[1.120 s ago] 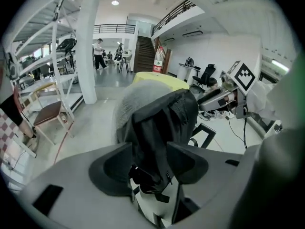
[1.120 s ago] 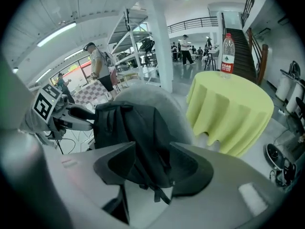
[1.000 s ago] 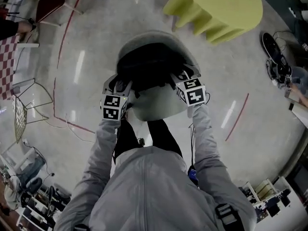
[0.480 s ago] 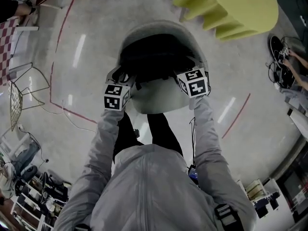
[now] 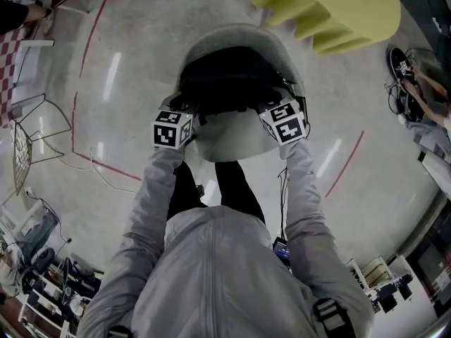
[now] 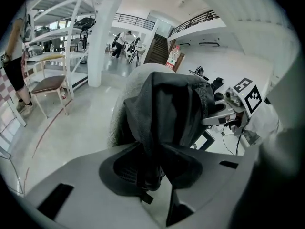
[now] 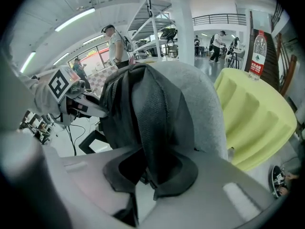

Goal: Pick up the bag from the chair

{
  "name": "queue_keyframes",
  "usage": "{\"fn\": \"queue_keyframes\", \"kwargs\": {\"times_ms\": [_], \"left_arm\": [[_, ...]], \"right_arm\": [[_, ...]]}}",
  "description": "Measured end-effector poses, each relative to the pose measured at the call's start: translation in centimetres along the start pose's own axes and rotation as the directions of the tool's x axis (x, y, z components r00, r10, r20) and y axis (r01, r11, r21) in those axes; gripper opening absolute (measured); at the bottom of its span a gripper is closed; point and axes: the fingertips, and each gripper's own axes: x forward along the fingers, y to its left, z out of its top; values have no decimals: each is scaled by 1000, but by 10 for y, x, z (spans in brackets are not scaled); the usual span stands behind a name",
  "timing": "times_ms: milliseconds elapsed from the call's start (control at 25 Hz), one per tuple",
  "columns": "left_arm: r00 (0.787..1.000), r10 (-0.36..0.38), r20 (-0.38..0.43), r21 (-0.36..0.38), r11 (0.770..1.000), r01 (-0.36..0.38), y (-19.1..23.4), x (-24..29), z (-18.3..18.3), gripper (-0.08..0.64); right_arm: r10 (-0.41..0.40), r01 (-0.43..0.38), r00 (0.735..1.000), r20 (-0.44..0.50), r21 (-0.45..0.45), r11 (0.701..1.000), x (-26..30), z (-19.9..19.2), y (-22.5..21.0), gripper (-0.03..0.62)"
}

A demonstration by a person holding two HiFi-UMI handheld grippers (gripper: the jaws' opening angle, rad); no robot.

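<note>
Left gripper: jaws pinched shut on a fold of dark fabric, a strap end hanging out below them. The cloth rises straight ahead of the jaws into the body of the bag.

Right gripper: same picture, mirrored. Jaws clamped on a dark fold, and the bag stands up directly in front of them.

Each gripper view shows the other gripper across the bag, so the two grips are at opposite ends and face one another.

Head view: left gripper and right gripper flank the bag. It lies in the shell of the grey chair, up against the backrest. Its long axis runs crosswise, from one gripper to the other. Neither arm is nearer; they look level and evenly spread.

Cannot tell whether the bag's underside rests on the seat or is just clear of it.

Judgement: both grips look set, so what remains is a lift up and toward the person, clear of the backrest curving round behind. Both sides should rise evenly. The folds held are small, and soft cloth may slip or sag in the middle.

Beyond the chair: a yellow-green furniture piece on the floor, well apart.
</note>
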Motion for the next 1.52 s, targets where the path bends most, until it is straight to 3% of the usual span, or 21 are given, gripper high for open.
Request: {"fn": "queue_keyframes", "kwargs": {"times_ms": [120,240,480,640,840,1080,1320,1520], "left_arm": [[999,-39,5,20,999,39,-3,-15,4,88],[995,-100,-9,98,990,100,-12,-29,14,77],[975,-223,16,238,948,213,-46,-61,45,66],[948,-312,58,339,899,276,-72,-95,63,66],[906,-409,107,407,849,336,-101,-141,84,60],[845,-500,189,493,793,359,-135,-203,107,57],[808,-526,265,542,774,326,-143,-251,117,55],[773,-553,310,581,754,307,-142,-288,119,52]], "right_arm": [[-19,19,1000,-6,7,1000,-16,3,17,46],[-60,59,998,7,60,996,-40,3,30,44],[-165,147,982,88,181,972,-97,2,46,44],[-258,213,953,157,256,943,-143,7,61,44],[-376,300,902,212,318,899,-199,16,90,44],[-506,397,816,281,363,843,-264,31,124,44],[-584,455,728,359,385,803,-305,53,161,44],[-623,488,675,395,394,779,-324,68,190,44]]}}
